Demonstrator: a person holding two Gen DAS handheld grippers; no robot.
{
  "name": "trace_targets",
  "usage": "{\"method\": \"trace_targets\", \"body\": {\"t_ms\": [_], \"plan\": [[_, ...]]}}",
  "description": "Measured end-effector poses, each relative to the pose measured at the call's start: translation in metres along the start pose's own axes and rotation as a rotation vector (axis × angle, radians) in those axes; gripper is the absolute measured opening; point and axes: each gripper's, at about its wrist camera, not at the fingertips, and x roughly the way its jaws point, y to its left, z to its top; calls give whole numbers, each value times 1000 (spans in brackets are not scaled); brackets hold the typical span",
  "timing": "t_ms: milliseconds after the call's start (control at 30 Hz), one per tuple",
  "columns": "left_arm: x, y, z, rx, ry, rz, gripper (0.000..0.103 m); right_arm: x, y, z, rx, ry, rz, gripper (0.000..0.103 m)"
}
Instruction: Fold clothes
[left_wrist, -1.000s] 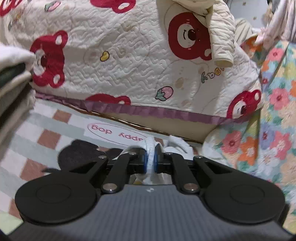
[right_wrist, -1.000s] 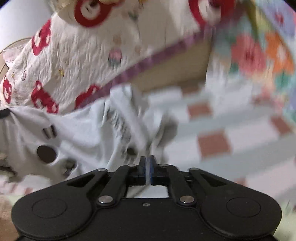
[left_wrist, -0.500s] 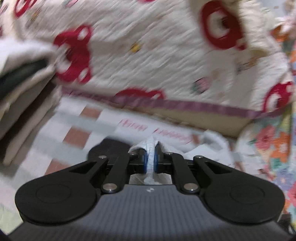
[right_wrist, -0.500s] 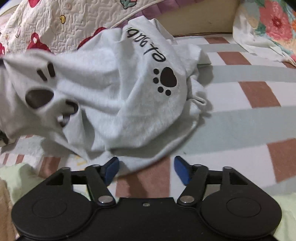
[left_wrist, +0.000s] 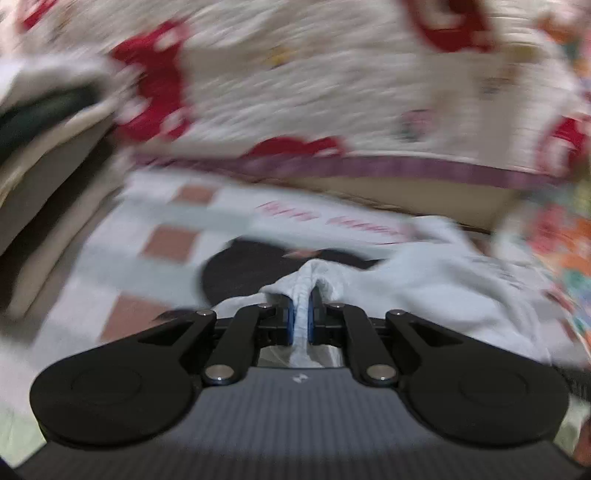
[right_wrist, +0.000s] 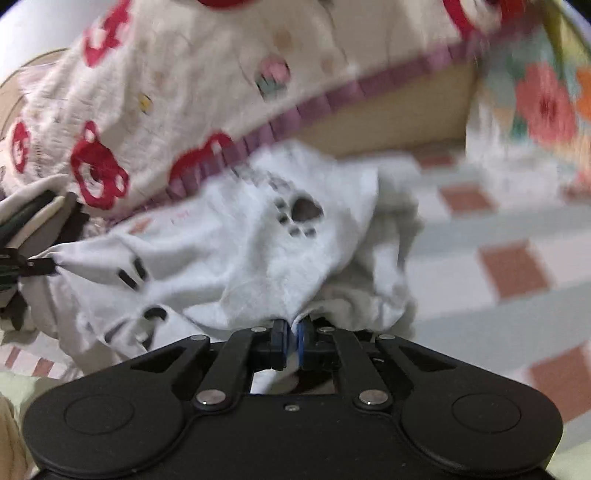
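Though the left wrist view is smeared with blur, the left tool is plainly pinched together on a bunched fold of the white shirt, which pokes up between its blue pads. The rest of the shirt trails off to the right over a checked sheet with brown squares and pale green bands. A dark patch shows on the sheet just beyond the tool. Behind it rises a cream quilt with red bear prints and a purple edge. A stack of folded clothes sits at the left, and flowered fabric lies at the right.

From the right wrist view, the right tool is likewise clamped on an edge of the same shirt, whose cloth rises from its pads and spreads out ahead, crumpled, with a black paw print facing up. At the far left a second black tool grips another corner, and the cloth is pulled taut toward it. The shirt hangs partly lifted over the checked sheet, the quilt behind it.
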Motion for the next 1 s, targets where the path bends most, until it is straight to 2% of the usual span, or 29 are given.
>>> {"method": "trace_targets", "body": {"t_ms": [167,233,300,400,467,633,733,767,867,967,1000], "plan": [[-29,-23,1,-19,-43,-163,6,-70,0,29,-19,-156,-31,5],[-28,-23,-6,-38,-26,-160,6,-94,-3,40,-34,-215,-61,5],[-14,-21,-17,-37,38,-92,6,-107,-15,47,-20,-235,-95,5],[14,-14,-36,-43,187,-23,6,-102,-39,43,4,-170,-126,5],[22,-5,-42,-94,247,-44,6,-94,-46,41,-45,-116,-140,5],[18,-6,-44,-77,238,-56,7,-76,-64,35,-153,6,-168,5],[20,-8,-48,-73,246,-52,7,-70,-74,34,-90,22,-132,8],[23,-5,-47,-87,257,-53,8,-68,-77,33,-53,35,-115,13],[32,2,-49,-139,306,-54,8,-59,-86,26,75,81,-60,13],[42,15,-56,-277,464,-68,9,-53,-89,14,152,101,-31,16],[43,17,-59,-302,489,-81,9,-51,-90,11,170,109,-33,19]]}}
